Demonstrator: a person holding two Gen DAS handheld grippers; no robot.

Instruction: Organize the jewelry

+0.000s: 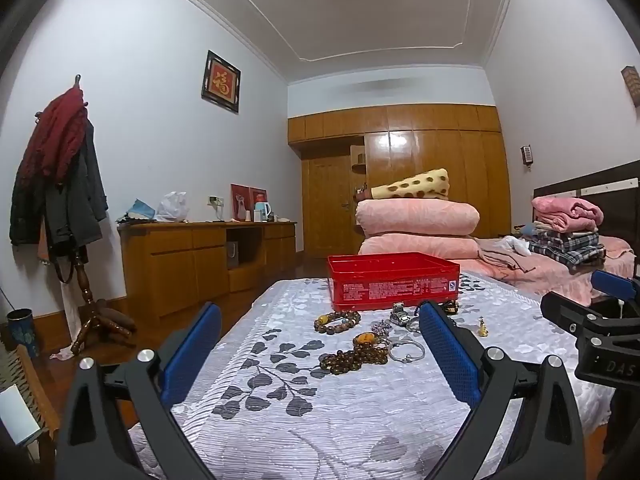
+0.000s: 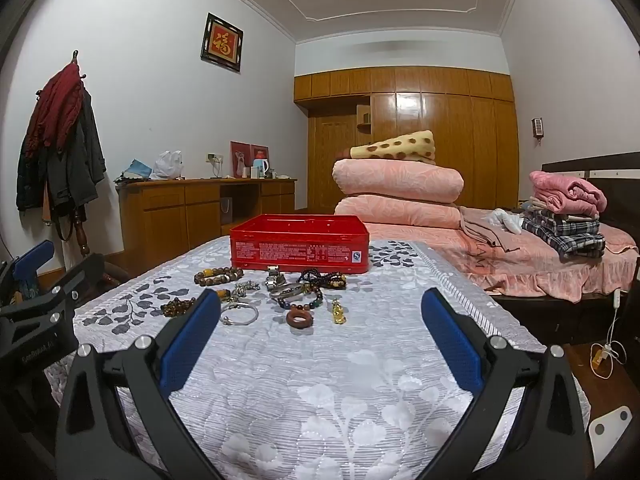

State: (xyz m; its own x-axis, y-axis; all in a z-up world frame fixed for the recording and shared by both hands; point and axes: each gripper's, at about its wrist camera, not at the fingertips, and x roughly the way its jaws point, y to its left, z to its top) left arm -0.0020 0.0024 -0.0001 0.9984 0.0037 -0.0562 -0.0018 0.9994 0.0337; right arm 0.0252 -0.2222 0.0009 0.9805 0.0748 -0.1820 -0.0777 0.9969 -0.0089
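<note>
An open red tin box (image 1: 393,282) (image 2: 299,249) stands at the far end of a table under a white leaf-patterned cloth (image 1: 320,408) (image 2: 320,380). In front of it lie several pieces of jewelry: a brown bead bracelet (image 1: 337,321) (image 2: 218,275), a silver bangle (image 1: 406,350) (image 2: 239,313), a brown ring (image 2: 299,317), a small gold figure (image 2: 338,312) (image 1: 483,326) and a dark bead strand (image 1: 352,360). My left gripper (image 1: 320,354) is open, short of the jewelry, with nothing between its fingers. My right gripper (image 2: 320,338) is likewise open and holds nothing.
A bed (image 2: 552,264) with folded pink quilts (image 2: 400,196) and clothes lies right of the table. A wooden sideboard (image 1: 208,260) and a coat stand (image 1: 60,184) line the left wall. A cable lies on the floor at right (image 2: 608,352).
</note>
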